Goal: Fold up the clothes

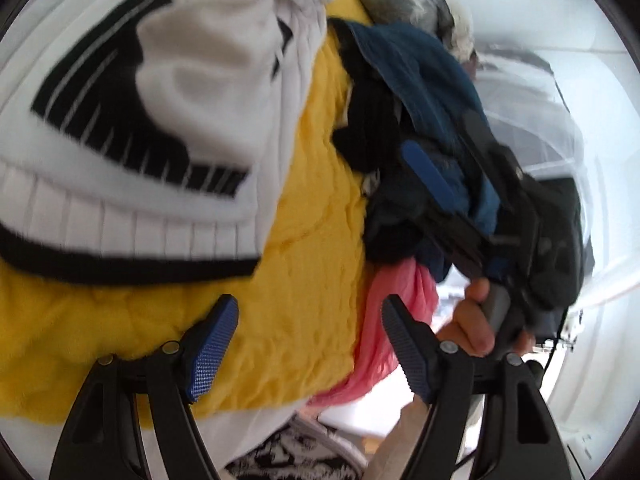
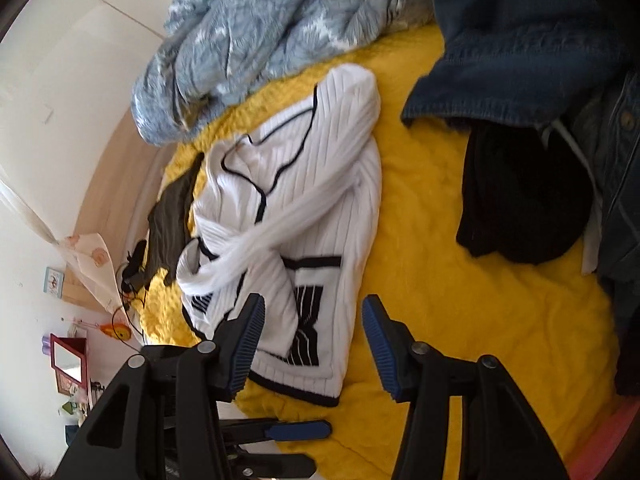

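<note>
Lying crumpled: ribbed white cardigan point(image 2: 296, 216), yellow blanket point(image 2: 460, 320)

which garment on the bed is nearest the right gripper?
The white ribbed cardigan with black trim, lying just ahead of the open right gripper. The denim jacket and black garment lie farther off.

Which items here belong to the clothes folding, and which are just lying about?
Part of the job:
white striped cardigan
denim garment
black garment
left tool, open
right tool, open

Lying about:
yellow bedspread
blue-grey patterned quilt
red-framed mirror
</note>
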Demonstrator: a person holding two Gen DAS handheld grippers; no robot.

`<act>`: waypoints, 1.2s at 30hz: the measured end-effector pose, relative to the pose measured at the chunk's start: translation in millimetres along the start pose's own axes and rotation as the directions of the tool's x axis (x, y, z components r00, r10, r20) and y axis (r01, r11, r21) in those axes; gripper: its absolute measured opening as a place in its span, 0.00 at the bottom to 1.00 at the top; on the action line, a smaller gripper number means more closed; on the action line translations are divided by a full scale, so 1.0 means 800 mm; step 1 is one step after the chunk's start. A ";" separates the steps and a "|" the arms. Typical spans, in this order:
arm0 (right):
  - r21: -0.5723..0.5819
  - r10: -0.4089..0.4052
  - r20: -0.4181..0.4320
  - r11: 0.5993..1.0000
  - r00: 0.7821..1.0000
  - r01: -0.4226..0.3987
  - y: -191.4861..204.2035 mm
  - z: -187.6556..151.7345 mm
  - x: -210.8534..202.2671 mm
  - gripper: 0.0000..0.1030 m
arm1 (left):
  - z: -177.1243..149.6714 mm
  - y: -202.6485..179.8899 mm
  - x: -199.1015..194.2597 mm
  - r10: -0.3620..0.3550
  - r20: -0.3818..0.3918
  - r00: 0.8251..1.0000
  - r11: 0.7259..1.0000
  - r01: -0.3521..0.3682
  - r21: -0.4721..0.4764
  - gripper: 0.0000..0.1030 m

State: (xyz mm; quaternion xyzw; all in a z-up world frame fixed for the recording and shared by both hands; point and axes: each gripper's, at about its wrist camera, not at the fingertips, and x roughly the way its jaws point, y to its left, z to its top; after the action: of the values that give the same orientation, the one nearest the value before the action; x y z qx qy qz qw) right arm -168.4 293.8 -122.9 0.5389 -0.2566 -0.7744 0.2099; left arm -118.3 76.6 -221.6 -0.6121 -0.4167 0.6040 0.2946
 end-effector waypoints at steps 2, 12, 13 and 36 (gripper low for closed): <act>0.006 0.006 0.025 1.000 1.000 -0.006 -0.002 0.005 -0.003 0.52 | 0.001 -0.002 0.001 0.025 0.035 0.999 1.000 -0.025 0.001 0.74; 0.004 0.008 0.054 1.000 0.999 -0.008 -0.003 0.010 -0.004 0.52 | 0.010 -0.010 0.009 0.071 0.161 0.984 0.997 -0.072 0.002 0.74; 0.003 0.007 0.055 1.000 0.998 -0.007 -0.003 0.009 -0.004 0.52 | 0.011 -0.008 0.008 0.075 0.166 0.983 0.997 -0.076 -0.003 0.74; -0.011 -0.072 0.068 0.997 0.995 0.073 -0.010 0.018 0.007 0.52 | 0.010 -0.016 0.011 0.207 0.227 0.952 0.976 -0.216 0.012 0.46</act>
State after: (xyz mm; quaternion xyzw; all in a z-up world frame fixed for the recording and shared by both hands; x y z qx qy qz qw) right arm -184.6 299.0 -127.5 0.5197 -0.2385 -0.8011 0.1765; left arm -128.6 89.4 -215.4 -0.5756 -0.3680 0.7049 0.1906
